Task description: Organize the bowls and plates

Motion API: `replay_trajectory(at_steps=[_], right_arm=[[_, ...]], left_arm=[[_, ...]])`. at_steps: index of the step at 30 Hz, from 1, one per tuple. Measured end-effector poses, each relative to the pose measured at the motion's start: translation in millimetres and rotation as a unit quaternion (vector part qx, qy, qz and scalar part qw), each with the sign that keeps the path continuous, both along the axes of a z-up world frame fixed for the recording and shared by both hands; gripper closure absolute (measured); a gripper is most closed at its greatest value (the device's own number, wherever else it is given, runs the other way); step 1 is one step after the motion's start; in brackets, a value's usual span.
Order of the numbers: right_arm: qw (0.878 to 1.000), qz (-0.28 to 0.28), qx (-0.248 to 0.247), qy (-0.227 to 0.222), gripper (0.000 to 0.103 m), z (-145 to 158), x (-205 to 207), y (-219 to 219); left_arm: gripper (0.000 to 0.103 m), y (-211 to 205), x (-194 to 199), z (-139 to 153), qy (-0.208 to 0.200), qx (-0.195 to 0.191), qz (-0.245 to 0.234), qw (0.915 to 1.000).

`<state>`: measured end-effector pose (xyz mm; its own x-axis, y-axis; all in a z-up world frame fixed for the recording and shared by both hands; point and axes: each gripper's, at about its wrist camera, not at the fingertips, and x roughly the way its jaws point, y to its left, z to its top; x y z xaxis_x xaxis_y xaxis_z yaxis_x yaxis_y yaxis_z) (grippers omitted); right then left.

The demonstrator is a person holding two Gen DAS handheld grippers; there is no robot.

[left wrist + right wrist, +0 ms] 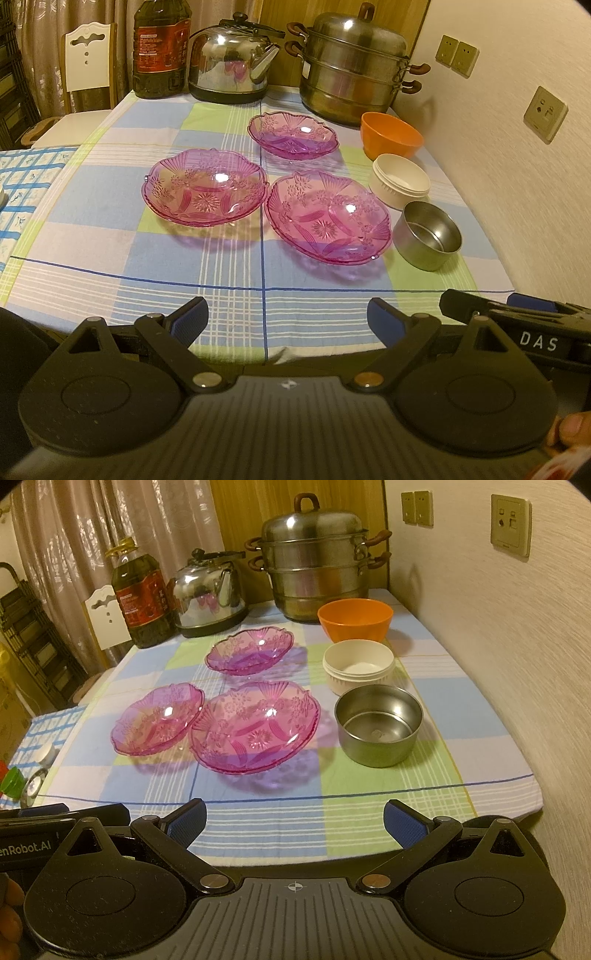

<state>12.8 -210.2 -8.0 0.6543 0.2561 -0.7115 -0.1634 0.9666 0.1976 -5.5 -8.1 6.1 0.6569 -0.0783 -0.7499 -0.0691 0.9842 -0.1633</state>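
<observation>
Three pink glass plates lie on the checked tablecloth: a left one (205,190) (157,722), a near right one (328,216) (255,725) and a far one (292,135) (250,650). Along the right side stand an orange bowl (390,134) (354,618), a white bowl (399,181) (358,664) and a steel bowl (428,234) (378,723). My left gripper (288,321) is open and empty over the table's near edge. My right gripper (293,821) is open and empty there too, and part of it shows in the left wrist view (517,314).
A steel steamer pot (351,66) (317,561), a kettle (232,59) (208,590) and an oil bottle (160,48) (142,598) stand along the far edge. The wall (517,166) runs close along the table's right side. A chair (88,59) stands at the far left.
</observation>
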Motion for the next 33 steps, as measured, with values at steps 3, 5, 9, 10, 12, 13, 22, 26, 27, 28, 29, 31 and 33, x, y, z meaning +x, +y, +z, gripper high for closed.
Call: replay_trajectory(at_steps=[3,5,9,10,12,13,22,26,27,28,29,31,33], right_arm=[[1.000,-0.005,0.007,-0.002,0.001,2.6,0.5,-0.5],[1.000,-0.007,0.010,-0.005,0.001,3.8,2.5,-0.4],[1.000,-0.005,0.016,-0.007,0.001,4.6,11.1,0.6],[1.000,-0.005,0.018,-0.007,0.001,4.1,13.9,0.8],[1.000,-0.007,0.024,-0.005,0.001,2.0,20.2,0.4],[1.000,-0.008,0.030,-0.002,0.001,0.4,23.6,-0.3],[0.996,-0.023,0.080,0.014,0.001,-20.0,61.4,-1.2],[0.995,-0.034,0.093,0.015,0.005,-30.5,78.9,-0.3],[0.995,-0.035,0.096,0.018,0.015,-33.9,84.3,0.2],[0.994,-0.035,0.101,0.027,0.020,-38.6,90.7,0.8],[0.993,-0.037,0.108,0.036,0.024,-42.8,95.8,0.2],[0.991,-0.044,0.119,0.049,0.027,-51.5,104.3,0.0],[0.990,-0.050,0.118,0.057,0.032,-58.4,111.1,1.4]], left_arm=[[0.011,0.0,2.1,1.8,0.000,-0.002,0.001,1.0000],[0.011,1.9,3.7,2.7,-0.001,-0.005,0.003,1.0000],[0.011,6.4,9.1,3.3,0.000,-0.009,0.007,0.9999],[0.011,7.2,11.4,2.8,0.000,-0.010,0.009,0.9999],[0.011,9.9,17.5,0.0,0.004,-0.013,0.011,0.9999],[0.011,11.2,20.4,-1.5,0.006,-0.014,0.011,0.9998],[0.013,43.1,58.6,-29.5,0.030,-0.099,0.048,0.9935],[0.017,59.6,78.2,-48.8,0.031,-0.161,0.079,0.9833],[0.019,61.4,84.0,-53.6,0.032,-0.172,0.082,0.9812],[0.019,62.2,89.7,-57.3,0.034,-0.179,0.083,0.9798],[0.020,62.9,96.0,-61.5,0.036,-0.186,0.082,0.9785],[0.022,62.0,108.7,-69.2,0.041,-0.197,0.082,0.9760],[0.025,60.8,118.7,-76.2,0.041,-0.206,0.082,0.9743]])
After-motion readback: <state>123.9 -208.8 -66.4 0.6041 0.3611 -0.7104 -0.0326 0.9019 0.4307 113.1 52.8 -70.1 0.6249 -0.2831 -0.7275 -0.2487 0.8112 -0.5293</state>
